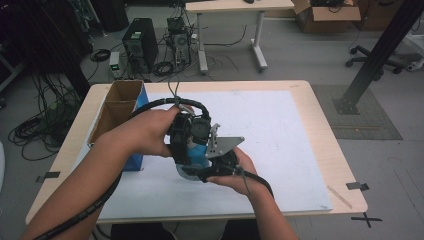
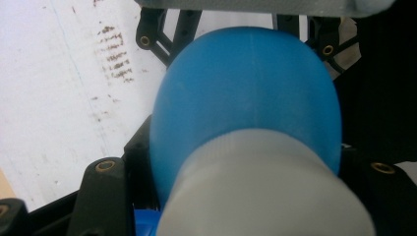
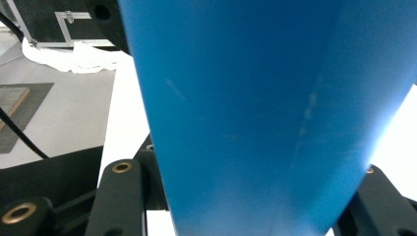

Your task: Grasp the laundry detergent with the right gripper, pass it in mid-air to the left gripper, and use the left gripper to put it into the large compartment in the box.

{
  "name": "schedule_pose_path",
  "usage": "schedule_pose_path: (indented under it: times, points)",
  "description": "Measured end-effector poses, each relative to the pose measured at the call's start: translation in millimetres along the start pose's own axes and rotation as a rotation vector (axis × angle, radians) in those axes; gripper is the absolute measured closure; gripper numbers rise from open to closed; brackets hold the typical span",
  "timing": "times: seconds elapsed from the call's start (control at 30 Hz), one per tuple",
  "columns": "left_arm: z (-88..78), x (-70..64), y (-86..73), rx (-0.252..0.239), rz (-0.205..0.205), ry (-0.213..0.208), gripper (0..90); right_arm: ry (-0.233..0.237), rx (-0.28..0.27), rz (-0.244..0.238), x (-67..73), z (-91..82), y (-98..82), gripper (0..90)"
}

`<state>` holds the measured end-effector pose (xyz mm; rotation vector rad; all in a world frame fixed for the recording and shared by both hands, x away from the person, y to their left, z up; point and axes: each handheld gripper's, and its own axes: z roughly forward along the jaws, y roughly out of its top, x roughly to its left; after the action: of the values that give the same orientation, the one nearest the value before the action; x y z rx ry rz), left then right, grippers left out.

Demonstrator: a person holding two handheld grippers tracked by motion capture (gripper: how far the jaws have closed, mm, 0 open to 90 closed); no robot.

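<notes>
Smooth blue plastic bottle (image 1: pixel 196 151), rounded shoulder, white ribbed cap, held above white tabletop (image 1: pixel 280 130) mat. Left gripper (image 1: pixel 186 140) fingers clamped on its upper end; right gripper (image 1: pixel 212 167) fingers clamped on body.

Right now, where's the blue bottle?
The blue bottle is in the high view's middle, clamped between both tongs above the white mat, right of the cardboard box.

A light wooden tabletop (image 1: pixel 320 125) carries a large white sheet (image 1: pixel 280 145) and, at its left, an open cardboard box (image 1: pixel 116 107).
</notes>
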<state>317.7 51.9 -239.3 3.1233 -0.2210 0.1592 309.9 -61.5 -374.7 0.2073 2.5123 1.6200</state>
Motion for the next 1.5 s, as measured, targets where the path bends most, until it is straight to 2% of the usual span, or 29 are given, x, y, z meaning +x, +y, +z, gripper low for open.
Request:
schedule_pose_path:
  times: [0.27, 0.47, 0.57, 0.6, 0.93, 1.13, 1.27, 1.33, 1.5]
  points:
    - [-3.1, -4.3, 0.3, 0.019, -0.011, 0.014, 38.6, -0.001, -0.01, -0.014, 0.7, 1.5, 1.1, 43.9]
    - [-11.0, -5.6, 0.5, 0.02, -0.005, 0.027, 38.8, -0.009, -0.062, 0.012, 2.6, 0.5, 1.5, 39.4]
    - [-13.8, -6.0, 1.1, 0.017, -0.002, 0.022, 38.8, -0.016, -0.088, 0.01, 1.8, -1.8, 2.2, 38.9]
    - [-14.2, -6.2, 1.6, 0.018, -0.002, 0.018, 38.8, -0.014, -0.098, 0.014, 3.0, -2.2, 3.3, 36.0]
    - [-12.5, -5.7, 1.7, 0.031, -0.013, 0.013, 38.8, -0.015, -0.11, 0.02, 6.1, -1.9, 2.3, 31.5]
    - [-13.5, -5.3, 1.1, 0.031, -0.015, 0.013, 38.8, -0.021, -0.116, 0.044, 6.3, -0.1, -1.9, 22.5]
    - [-13.6, -5.2, 1.2, 0.031, -0.012, 0.006, 38.8, -0.025, -0.119, 0.042, 5.7, -0.4, -3.2, 19.2]
    - [-13.1, -5.0, 1.9, 0.031, -0.005, 0.005, 38.8, -0.024, -0.119, 0.046, 5.2, -1.0, -4.9, 13.5]
    - [-11.8, -3.4, 3.1, 0.033, -0.016, 0.002, 38.7, -0.022, -0.119, 0.067, 4.9, -2.8, -7.2, 7.7]
